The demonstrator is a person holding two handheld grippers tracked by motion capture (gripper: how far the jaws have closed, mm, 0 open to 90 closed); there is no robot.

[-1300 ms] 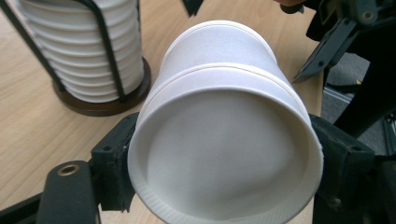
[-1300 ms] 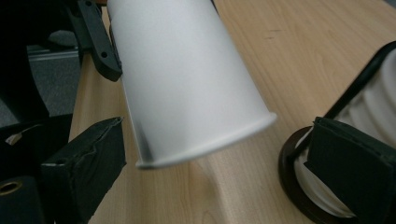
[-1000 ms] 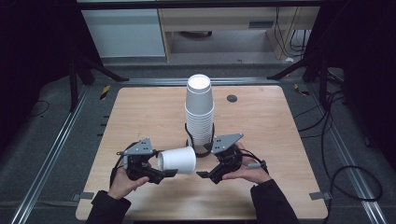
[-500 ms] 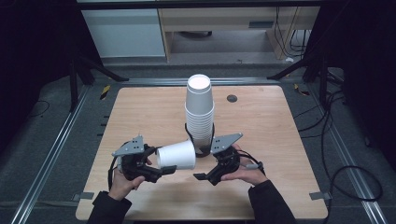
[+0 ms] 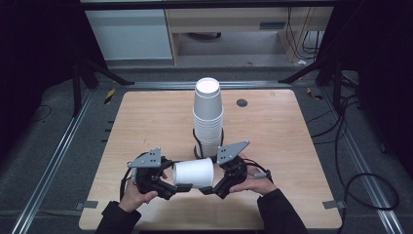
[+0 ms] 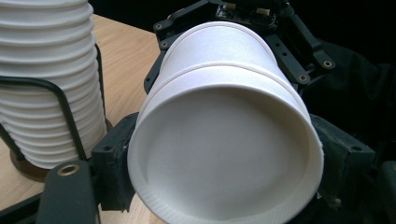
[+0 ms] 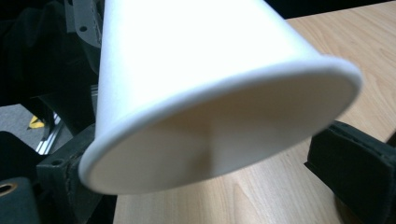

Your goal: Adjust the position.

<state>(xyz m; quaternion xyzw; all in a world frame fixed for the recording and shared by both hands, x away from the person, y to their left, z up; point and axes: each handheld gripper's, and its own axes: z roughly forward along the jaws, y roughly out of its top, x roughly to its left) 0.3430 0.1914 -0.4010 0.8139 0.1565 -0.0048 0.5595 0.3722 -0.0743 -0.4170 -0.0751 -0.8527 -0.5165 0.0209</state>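
1. The left gripper [image 5: 171,187] has its jaws part-way closed on a white paper cup [image 5: 194,173], one black pad pressed against each side of the cup, as the left gripper view [image 6: 224,154] shows.
2. The cup lies on its side, lifted clear of the wooden table [image 5: 146,117], near the front edge and between the two hands.
3. The right gripper [image 5: 214,187] meets the cup from the other end. In the right gripper view the cup's rim [image 7: 224,116] touches one pad at the lower left, while the other pad stands a little apart at the lower right, so whether these jaws clamp the cup cannot be told.
4. The high view shows the whole layout: a tall stack of white cups [image 5: 208,117] stands upside down in a black wire holder [image 5: 197,144] at the middle of the table, just behind the held cup.
5. The left gripper view shows the stack's ribbed rims [image 6: 46,79] and the wire holder [image 6: 65,112] close up, and a seam ring around the held cup that suggests two nested cups.
6. The right gripper view looks into the cup's open mouth.
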